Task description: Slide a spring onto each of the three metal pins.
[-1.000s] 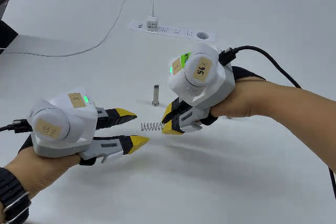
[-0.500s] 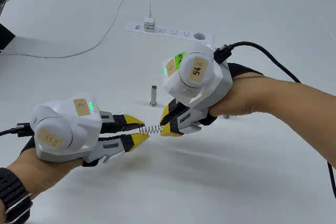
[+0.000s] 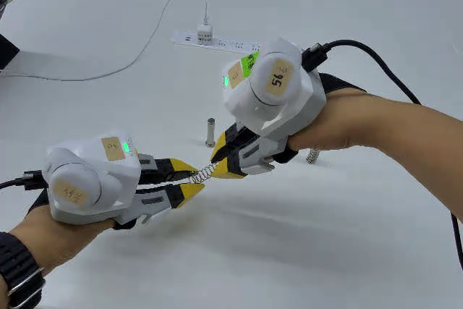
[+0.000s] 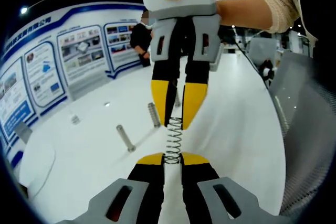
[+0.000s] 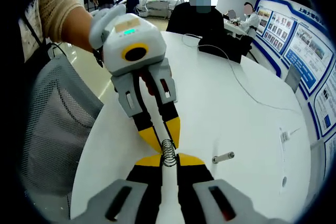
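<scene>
Hanging over a white surface [image 3: 325, 251] in a poster-lined room, a spring [image 3: 204, 173] is pinched by the left hand-held gripper [image 3: 195, 179] and right hand-held gripper [image 3: 217, 168]; a second spring [image 3: 312, 155] sits half hidden.

I pinch one spring [image 3: 203, 174] between my left gripper [image 3: 193, 179] and my right gripper [image 3: 216, 167], each gripping one end, above the counter [image 3: 325, 251]; a metal pin [image 3: 210, 132] stands upright just behind.

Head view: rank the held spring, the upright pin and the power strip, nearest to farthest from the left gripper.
1. Spring, gripped in the left gripper jaws.
2. Pin, upright just beyond the spring.
3. Power strip, farthest back.
</scene>
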Demonstrator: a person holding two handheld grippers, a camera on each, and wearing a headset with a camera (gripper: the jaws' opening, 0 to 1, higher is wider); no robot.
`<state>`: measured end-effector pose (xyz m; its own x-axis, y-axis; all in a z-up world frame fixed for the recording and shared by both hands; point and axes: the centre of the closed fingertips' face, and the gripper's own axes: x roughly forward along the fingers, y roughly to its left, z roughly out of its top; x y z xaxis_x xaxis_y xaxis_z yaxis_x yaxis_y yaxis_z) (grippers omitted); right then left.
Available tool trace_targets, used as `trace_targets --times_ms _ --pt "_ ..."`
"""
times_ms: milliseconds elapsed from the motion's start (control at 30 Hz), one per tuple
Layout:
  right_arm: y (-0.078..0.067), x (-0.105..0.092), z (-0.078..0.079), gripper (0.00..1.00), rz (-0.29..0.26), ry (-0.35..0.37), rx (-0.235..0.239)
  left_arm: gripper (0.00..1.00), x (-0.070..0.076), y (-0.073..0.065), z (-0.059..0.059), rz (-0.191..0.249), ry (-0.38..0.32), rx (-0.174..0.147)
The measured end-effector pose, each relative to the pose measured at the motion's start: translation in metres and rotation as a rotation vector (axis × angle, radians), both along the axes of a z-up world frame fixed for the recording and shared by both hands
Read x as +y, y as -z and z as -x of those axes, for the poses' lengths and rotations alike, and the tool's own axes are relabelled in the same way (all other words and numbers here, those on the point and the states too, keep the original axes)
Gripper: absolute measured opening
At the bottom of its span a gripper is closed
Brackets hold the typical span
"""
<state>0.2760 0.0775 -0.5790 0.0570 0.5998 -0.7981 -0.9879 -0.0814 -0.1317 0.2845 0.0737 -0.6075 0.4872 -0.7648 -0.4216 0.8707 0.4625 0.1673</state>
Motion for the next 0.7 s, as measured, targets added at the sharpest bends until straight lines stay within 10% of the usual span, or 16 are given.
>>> trace_targets --times_ms 700 --pt "-0.017 0.022 0.008 0.11 -0.114 0.003 -0.012 0.11 -0.006 -0.009 0.002 0.051 -0.019 0.022"
